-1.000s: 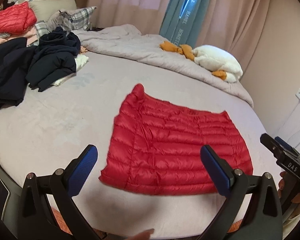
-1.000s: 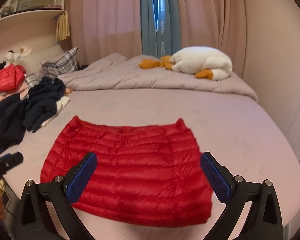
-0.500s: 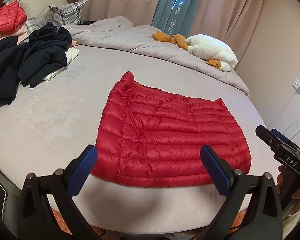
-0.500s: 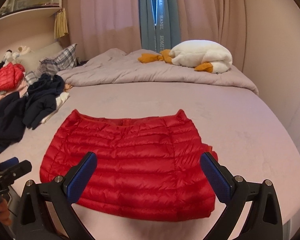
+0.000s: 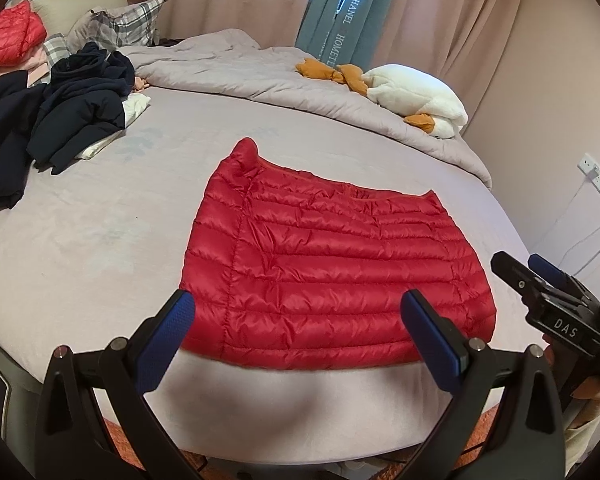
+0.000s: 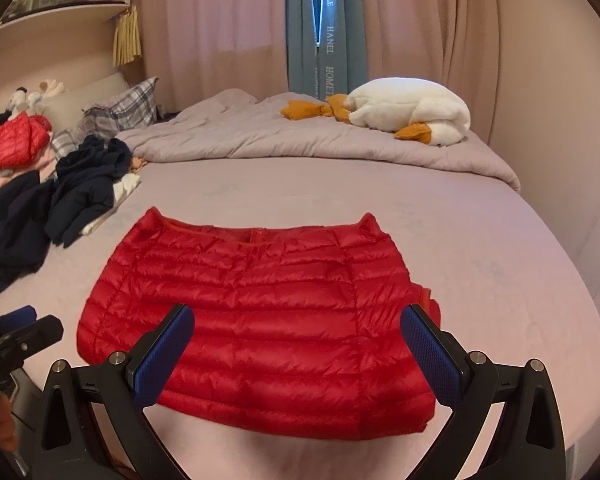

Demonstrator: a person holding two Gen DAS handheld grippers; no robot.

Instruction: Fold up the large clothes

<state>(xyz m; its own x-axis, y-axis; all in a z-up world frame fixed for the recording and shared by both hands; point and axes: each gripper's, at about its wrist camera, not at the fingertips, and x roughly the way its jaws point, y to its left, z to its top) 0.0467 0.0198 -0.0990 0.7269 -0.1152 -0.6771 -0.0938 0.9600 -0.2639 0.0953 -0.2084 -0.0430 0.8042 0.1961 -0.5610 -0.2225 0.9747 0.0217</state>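
A red quilted down jacket [image 5: 332, 264] lies flat as a folded rectangle on the pale bed [image 5: 100, 220], its near hem close to the front edge. My left gripper [image 5: 300, 332] hovers open just above and in front of that hem, nothing between its blue pads. The same jacket [image 6: 260, 316] fills the middle of the right wrist view, a fold of fabric sticking out at its right side. My right gripper [image 6: 296, 344] hangs open over its near half, holding nothing. Each gripper shows at the other view's edge.
A heap of dark navy clothes [image 5: 60, 108] lies at the left of the bed, with another red jacket [image 6: 12, 144] and a plaid pillow [image 6: 124, 108] behind. A bunched duvet [image 6: 300, 140] and a white plush goose [image 6: 412, 112] lie at the back. A wall socket [image 5: 598, 180] is at right.
Both grippers have drawn back slightly and tilted; the jacket sits a bit farther up in both views. The jacket itself has not moved, and both grippers stay open.
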